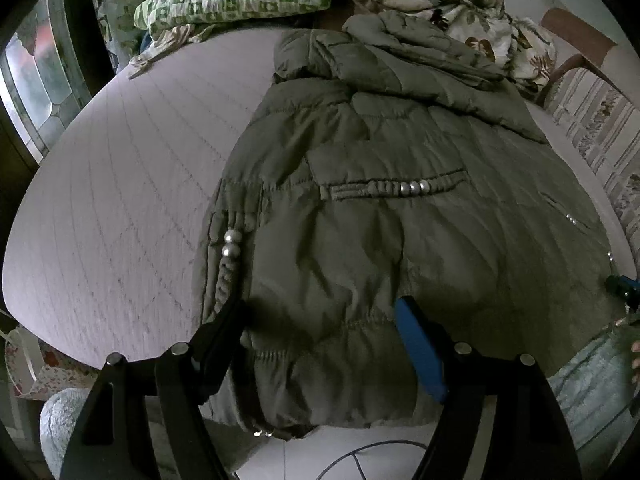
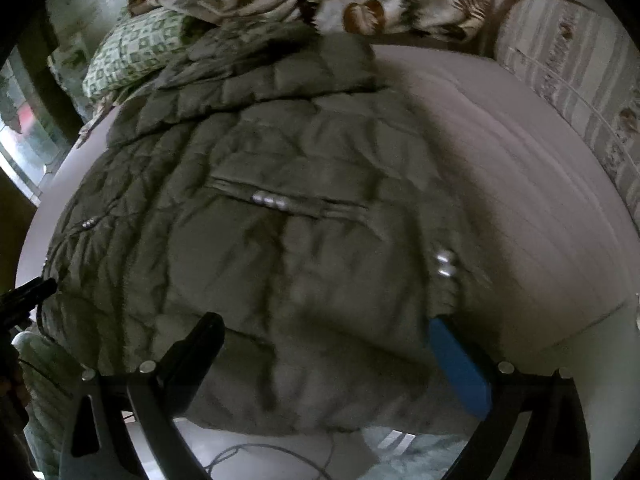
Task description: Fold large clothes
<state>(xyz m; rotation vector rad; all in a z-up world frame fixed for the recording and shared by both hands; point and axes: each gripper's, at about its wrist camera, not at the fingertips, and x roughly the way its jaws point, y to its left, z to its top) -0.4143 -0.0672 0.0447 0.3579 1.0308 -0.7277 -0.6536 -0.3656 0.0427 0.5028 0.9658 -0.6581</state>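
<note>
Lying flat on the table [image 1: 100, 200], the olive jacket [image 1: 380, 240] has the left gripper [image 1: 324, 308] and right gripper [image 2: 324, 328] spread wide over its hem.

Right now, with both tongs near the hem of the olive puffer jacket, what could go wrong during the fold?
1. The jacket hem hangs over the table edge; a pull could drag it to the floor.
2. The left tongs and right tongs stand open around thick padding; a shallow grip may slip.
3. The sleeve folded on top lies against the floral cloth and may catch it.
</note>
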